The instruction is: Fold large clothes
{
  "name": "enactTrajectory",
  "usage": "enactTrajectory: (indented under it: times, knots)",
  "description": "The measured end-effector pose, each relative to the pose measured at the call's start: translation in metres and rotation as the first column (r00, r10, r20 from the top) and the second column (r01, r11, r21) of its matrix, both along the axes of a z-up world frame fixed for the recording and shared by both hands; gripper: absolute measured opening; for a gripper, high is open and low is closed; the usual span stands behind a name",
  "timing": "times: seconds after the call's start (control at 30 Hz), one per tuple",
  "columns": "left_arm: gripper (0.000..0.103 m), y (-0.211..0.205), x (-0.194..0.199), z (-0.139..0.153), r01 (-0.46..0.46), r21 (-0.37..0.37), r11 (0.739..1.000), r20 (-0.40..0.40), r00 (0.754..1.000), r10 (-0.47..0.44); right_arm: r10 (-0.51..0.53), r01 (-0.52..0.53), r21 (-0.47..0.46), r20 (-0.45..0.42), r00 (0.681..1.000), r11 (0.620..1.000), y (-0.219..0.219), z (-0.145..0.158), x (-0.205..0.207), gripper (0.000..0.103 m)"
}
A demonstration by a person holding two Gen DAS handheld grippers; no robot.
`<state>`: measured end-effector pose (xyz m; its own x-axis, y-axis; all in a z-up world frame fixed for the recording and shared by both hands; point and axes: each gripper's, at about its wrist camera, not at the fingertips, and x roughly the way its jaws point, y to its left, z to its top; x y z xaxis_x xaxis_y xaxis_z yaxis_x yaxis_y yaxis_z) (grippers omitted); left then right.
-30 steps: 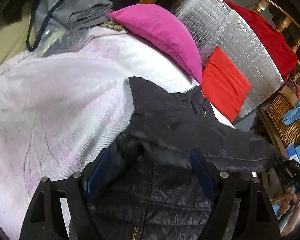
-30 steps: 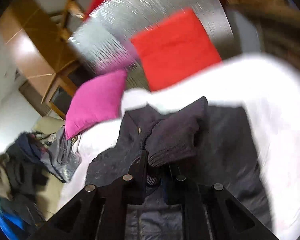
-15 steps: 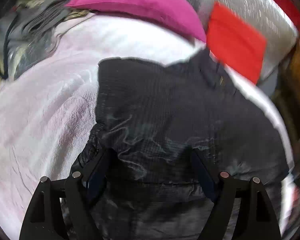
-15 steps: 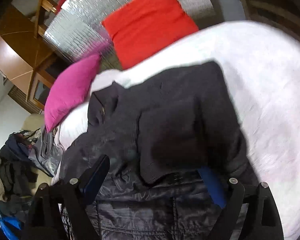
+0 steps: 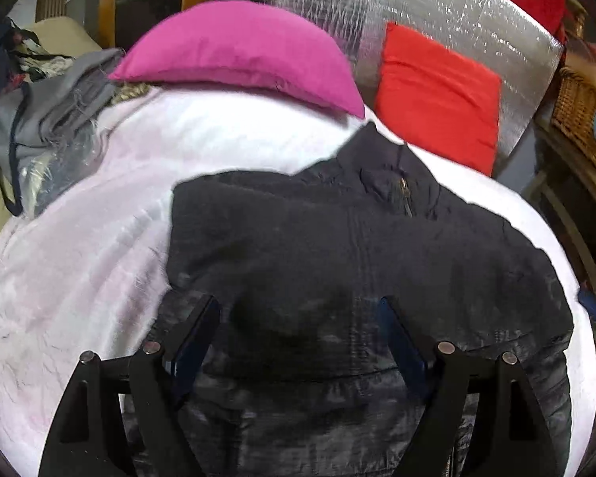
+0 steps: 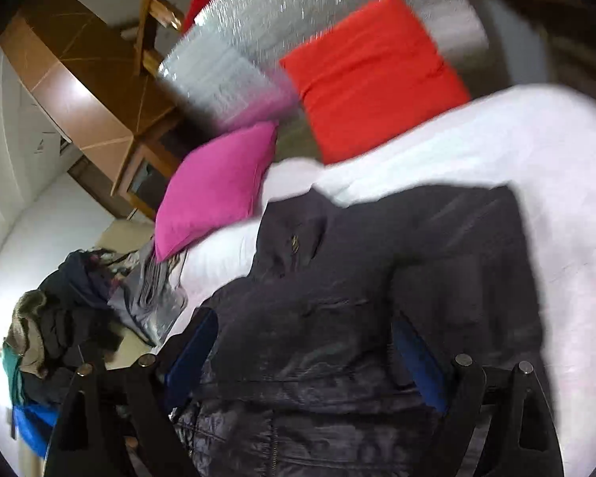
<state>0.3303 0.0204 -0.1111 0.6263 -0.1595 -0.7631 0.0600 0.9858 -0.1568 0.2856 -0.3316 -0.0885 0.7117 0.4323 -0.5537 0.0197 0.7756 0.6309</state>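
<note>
Now both sleeves lie folded across the jacket (image 5: 337,246).
Your left hand-held gripper (image 5: 298,318) and right hand-held gripper (image 6: 306,330) gape wide, empty; next, grab the hem toward 6 o'clock.

Soft indoor light, no hard shadows. The white blanket (image 6: 536,151) blows out to glare; foil panel (image 5: 437,8) glints. The right-wrist view smears with motion blur. Fisheye bends and darkens both pictures' edges.
</note>
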Motion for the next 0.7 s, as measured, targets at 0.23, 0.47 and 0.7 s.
enactTrajectory:
  times: [0.23,0.47,0.7]
  knots:
    - [0.085,-0.023,0.015,-0.037,0.030,0.115,0.993,-0.077,0.997,-0.022,-0.068,0.048,-0.118,-0.173,0.983,0.992,-0.014,-0.056,0.033,0.091]
    - [0.085,-0.022,0.000,0.000,0.011,0.026,1.000,0.020,1.000,-0.012,-0.027,0.026,-0.137,-0.007,1.000,0.990,0.013,-0.001,0.020,0.091]
    - [0.085,-0.075,0.001,-0.031,0.129,0.123,0.984,-0.041,0.991,-0.125,0.061,-0.067,-0.033,-0.160,0.985,0.997,0.036,-0.066,0.046,0.091]
